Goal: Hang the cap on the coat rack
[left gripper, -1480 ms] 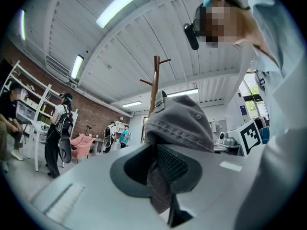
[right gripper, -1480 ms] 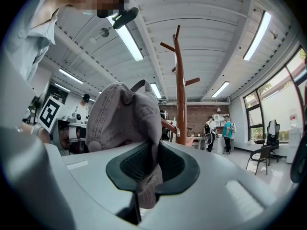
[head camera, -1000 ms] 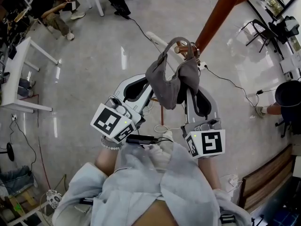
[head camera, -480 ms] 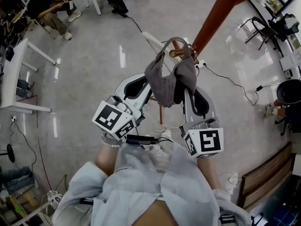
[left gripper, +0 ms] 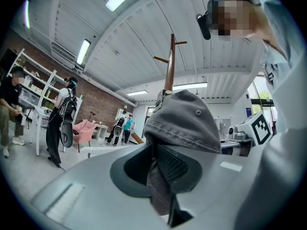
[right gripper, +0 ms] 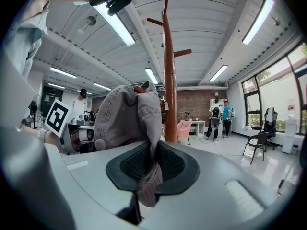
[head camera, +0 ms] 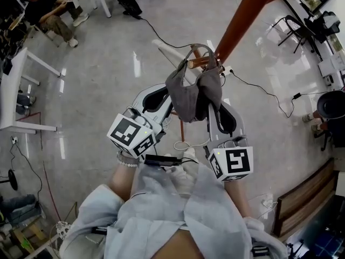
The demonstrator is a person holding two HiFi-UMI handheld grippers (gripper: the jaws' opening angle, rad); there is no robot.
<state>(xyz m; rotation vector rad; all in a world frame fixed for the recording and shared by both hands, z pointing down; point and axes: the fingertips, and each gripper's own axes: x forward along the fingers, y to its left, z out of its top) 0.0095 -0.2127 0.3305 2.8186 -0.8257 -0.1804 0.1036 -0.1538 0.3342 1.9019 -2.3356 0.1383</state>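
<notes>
Tongs status first: the left tongs (left gripper: pixel 154 169) are closed on a fold of the cap (left gripper: pixel 188 116), with the fabric pinched flat between the ribbed pads. The right tongs (right gripper: pixel 149 166) are likewise clamped on the opposite edge of the same cap, and only the thickness of the cloth separates the pads. I have the cap spread between both grips, crown sagging between them, raised against the coat rack (head camera: pixel 245 15).

Cap position: in the head view, the rear strap arches over the tip of a wooden peg (head camera: pixel 198 62) that juts from the rack's pole. The peg appears to sit inside the strap opening, but I cannot confirm how far it is threaded.

Procedure for the step in hand, as I judge it:
1. Hold both grips firm and level so the opening is wide.
2. Advance the cap along the peg toward the pole until the strap sits well behind the tip.
3. Lower both tongs together so the peg takes the weight, and watch for the fabric to slacken.
4. Open one pair, confirm the cap hangs, then open the other.

Caution: releasing with the strap at the tip risks the cap sliding off. A sideways pull may rock the rack.
</notes>
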